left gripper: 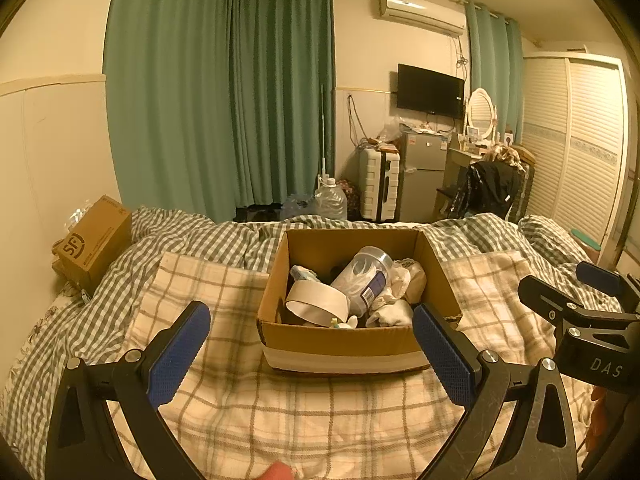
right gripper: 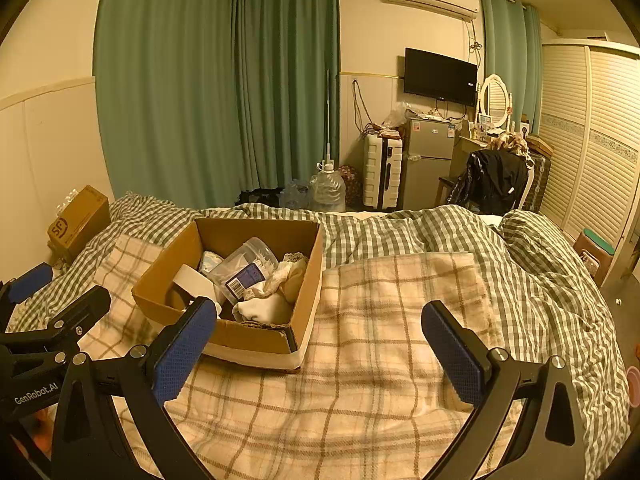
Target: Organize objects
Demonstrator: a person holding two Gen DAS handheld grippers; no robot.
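An open cardboard box (left gripper: 344, 346) (right gripper: 168, 264) rests on a beige plaid blanket (left gripper: 280, 412) (right gripper: 380, 360) on the bed. Inside it lie a clear plastic jar (left gripper: 366, 276) (right gripper: 246, 266) on its side, a white tape roll (left gripper: 318, 302) (right gripper: 194, 282) and crumpled white cloths (left gripper: 394, 312) (right gripper: 266, 306). My left gripper (left gripper: 312, 350) is open just in front of the box, its blue pads level with the near wall. Wide open over bare blanket to the right of the box is my right gripper (right gripper: 320, 342). Neither holds anything.
A green checked duvet (left gripper: 224, 236) (right gripper: 460, 232) covers the bed beyond the blanket. A closed SF shipping box (left gripper: 94, 246) (right gripper: 78, 220) sits at the wall on the left. Past the bed stand a water jug (right gripper: 328, 190), suitcase (right gripper: 382, 172), fridge and chair.
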